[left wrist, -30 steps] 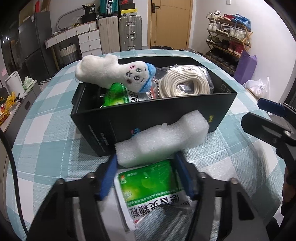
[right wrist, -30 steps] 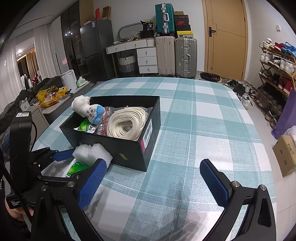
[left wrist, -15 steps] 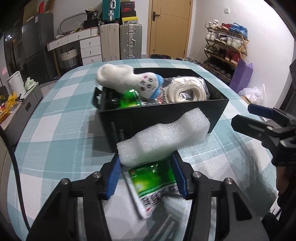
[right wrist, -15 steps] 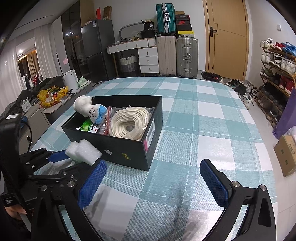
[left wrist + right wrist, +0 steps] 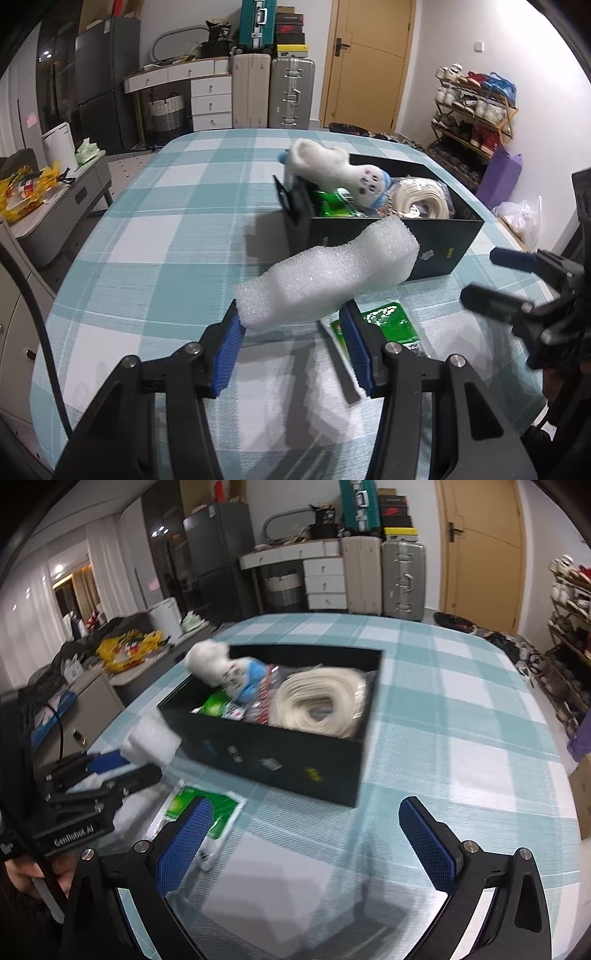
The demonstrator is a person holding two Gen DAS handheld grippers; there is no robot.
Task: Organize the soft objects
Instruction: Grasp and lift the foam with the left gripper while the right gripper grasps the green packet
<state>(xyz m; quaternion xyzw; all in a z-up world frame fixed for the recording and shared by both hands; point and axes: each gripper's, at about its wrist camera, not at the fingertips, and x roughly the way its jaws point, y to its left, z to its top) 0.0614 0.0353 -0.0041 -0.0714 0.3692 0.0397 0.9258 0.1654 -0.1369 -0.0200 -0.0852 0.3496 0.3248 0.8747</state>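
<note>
Checked table (image 5: 155, 236), left tool (image 5: 291, 334) gripping foam (image 5: 328, 273)

Domestic interior, living/entry area: a table with a checked tablecloth (image 5: 155, 236), shoe rack (image 5: 472, 107), upright suitcases (image 5: 273, 92), white drawer unit (image 5: 210, 99), refrigerator (image 5: 107, 77), wooden door (image 5: 365, 62)

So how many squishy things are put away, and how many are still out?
Already in the black box: the plush toy, the rope coil and a green packet. In hand: the left tongs grip the white foam block. Left: another green packet on the table, near the open right tongs.
</note>
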